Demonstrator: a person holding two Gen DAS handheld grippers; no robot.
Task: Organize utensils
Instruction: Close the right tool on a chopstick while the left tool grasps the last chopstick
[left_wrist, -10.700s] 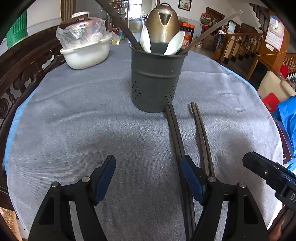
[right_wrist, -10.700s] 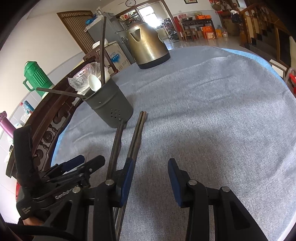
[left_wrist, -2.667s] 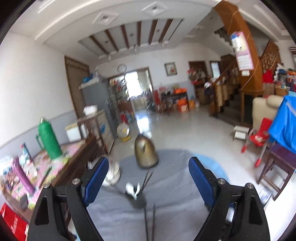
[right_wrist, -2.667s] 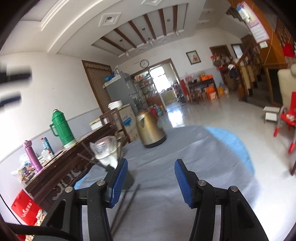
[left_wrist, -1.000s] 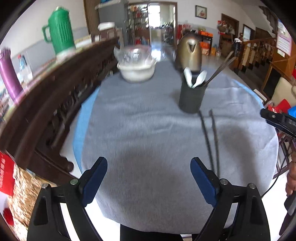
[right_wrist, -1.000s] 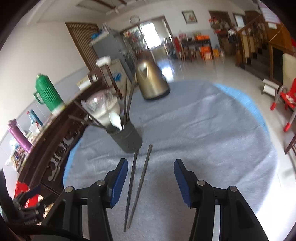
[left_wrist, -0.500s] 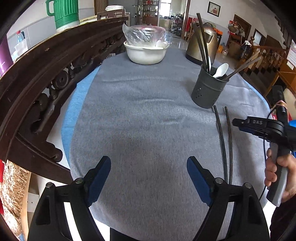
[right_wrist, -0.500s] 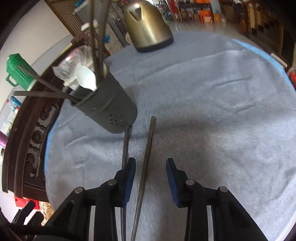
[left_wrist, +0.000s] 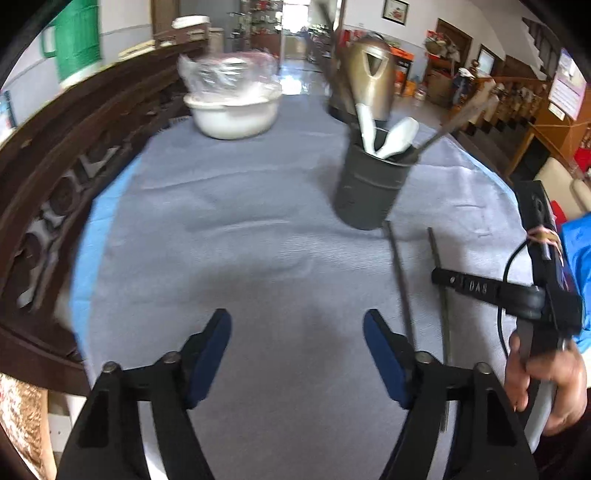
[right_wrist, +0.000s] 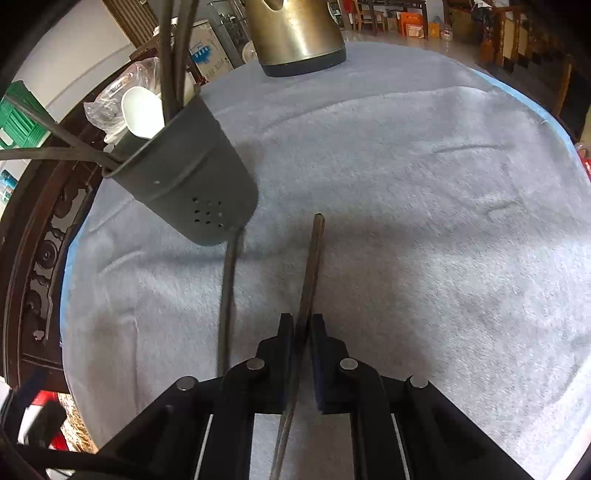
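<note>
Right gripper (right_wrist: 299, 325): jaws drawn narrow around the right-hand chopstick (right_wrist: 308, 280), pads flanking it on both sides; actual contact cannot be confirmed, but the stick runs straight between the pads and under the gripper body. That chopstick lies flat on the grey table cloth (right_wrist: 424, 221), far tip pointing away from the camera and ending clear of the holder. A second chopstick (right_wrist: 229, 295) lies just left of it, roughly parallel, not touching it; its far end reaches the base of the dark grey utensil holder (right_wrist: 184, 177). The holder stands upright and already contains a white spoon (right_wrist: 142, 110) and several dark chopsticks leaning out over its rim. Left gripper (left_wrist: 297, 347): jaws wide apart, nothing between them, positioned low over bare cloth, left of both loose chopsticks. In the left wrist view the right gripper's body and the hand (left_wrist: 546, 384) holding it appear at the right edge. Behind the holder: brass-coloured kettle (left_wrist: 369, 81) and white bowl (left_wrist: 232, 114) covered with plastic.
</note>
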